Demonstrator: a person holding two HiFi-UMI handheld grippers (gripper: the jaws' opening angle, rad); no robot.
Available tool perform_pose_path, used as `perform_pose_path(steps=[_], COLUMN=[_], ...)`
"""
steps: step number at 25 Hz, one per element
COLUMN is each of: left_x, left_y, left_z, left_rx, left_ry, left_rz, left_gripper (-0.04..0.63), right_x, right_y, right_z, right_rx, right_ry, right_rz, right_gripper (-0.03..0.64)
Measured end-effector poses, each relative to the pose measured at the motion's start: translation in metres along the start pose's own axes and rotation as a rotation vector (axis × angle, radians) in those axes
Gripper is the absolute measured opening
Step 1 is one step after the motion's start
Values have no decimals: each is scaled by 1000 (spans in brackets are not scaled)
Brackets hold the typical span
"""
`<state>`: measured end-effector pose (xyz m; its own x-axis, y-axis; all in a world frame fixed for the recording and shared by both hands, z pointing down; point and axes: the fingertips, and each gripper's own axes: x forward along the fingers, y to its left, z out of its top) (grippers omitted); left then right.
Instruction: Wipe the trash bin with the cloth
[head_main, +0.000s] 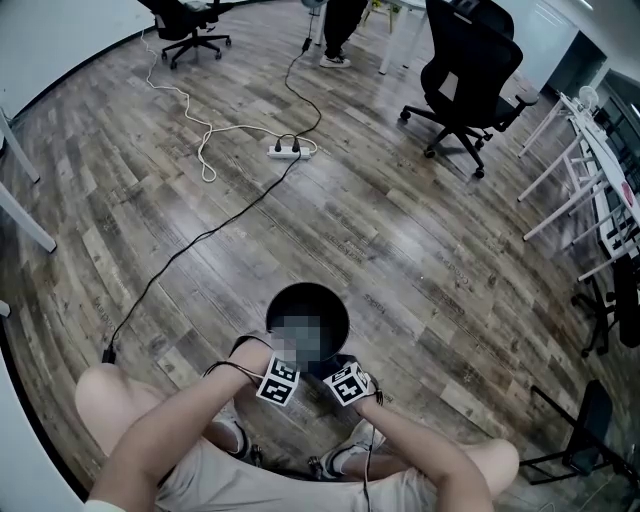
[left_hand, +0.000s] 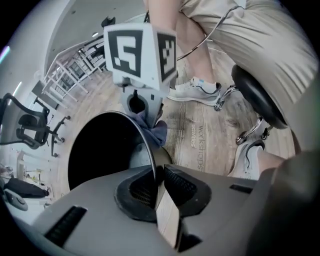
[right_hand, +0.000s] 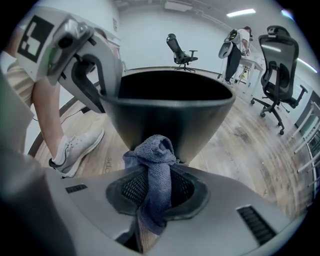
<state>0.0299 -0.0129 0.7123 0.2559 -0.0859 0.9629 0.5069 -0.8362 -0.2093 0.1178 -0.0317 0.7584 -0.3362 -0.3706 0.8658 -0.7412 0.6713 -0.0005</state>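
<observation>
Presently, a seated person in light shorts leans over the floor with a gripper in each hand. The left gripper (left_hand: 156, 182) has its jaws pressed together on the thin rim of a round black plastic trash bin (head_main: 310, 288), one jaw inside the opening and one outside. The right gripper (right_hand: 150, 195) pinches a bunched blue-grey woven cloth (right_hand: 156, 162) between its jaws. The cloth's free end lies up against the bin's outer wall, just below the rim, on the side nearest the person. Both grippers sit close together at that near edge.

The bin stands upright on the grey-brown wood-plank floor (head_main: 420, 250), just ahead of the person's white sneakers (head_main: 233, 436). Its inside is dark and its contents cannot be made out.

Farther out, a white power strip (head_main: 290, 152) lies on the floor with black and white cables running from it. Beyond that stands a black wheeled office chair (head_main: 465, 75).
</observation>
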Motion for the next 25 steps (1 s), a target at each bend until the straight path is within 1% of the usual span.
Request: perform_pose_path(steps=[3, 5, 8, 10, 12, 14, 16, 18, 20, 21, 23, 25], left_x=[0, 0, 0, 1, 1, 2, 1, 1, 2, 3, 0, -6], left_y=[0, 0, 1, 2, 1, 2, 6, 5, 3, 3, 4, 3], left_z=[1, 2, 2, 4, 6, 8, 7, 5, 9, 11, 13, 14], left_rx=[-17, -29, -42, -48, -60, -83, -117, -148, -167, -174, -196, -228], left_ry=[-8, -10, -8, -4, -1, 6, 17, 29, 32, 29, 6, -43], left_rz=[4, 6, 5, 7, 9, 16, 17, 7, -3, -6, -16, -34], left_gripper=[49, 49, 48, 48, 48, 48, 46, 46, 46, 46, 46, 48], right_x=[32, 51, 75, 92, 108, 116, 120, 118, 105, 96, 72, 41], right_y=[0, -3, -7, -5, 1, 0, -6, -3, -2, -1, 4, 10], right_z=[-17, -27, -37, -47, -58, -62, -58, -60, -72, -76, -72, -60], right_rx=[-13, -25, -8, 10, 58, 100, 89, 97, 152, 187, 241, 255], right_ry=[-5, -9, -13, 3, 19, 11, 16, 65, 141, 163, 169, 165], right_rz=[-10, -39, -73, -62, -29, -21, -18, 21, 54, 74, 115, 142], right_gripper=[83, 83, 83, 83, 83, 83, 83, 83, 83, 83, 83, 83])
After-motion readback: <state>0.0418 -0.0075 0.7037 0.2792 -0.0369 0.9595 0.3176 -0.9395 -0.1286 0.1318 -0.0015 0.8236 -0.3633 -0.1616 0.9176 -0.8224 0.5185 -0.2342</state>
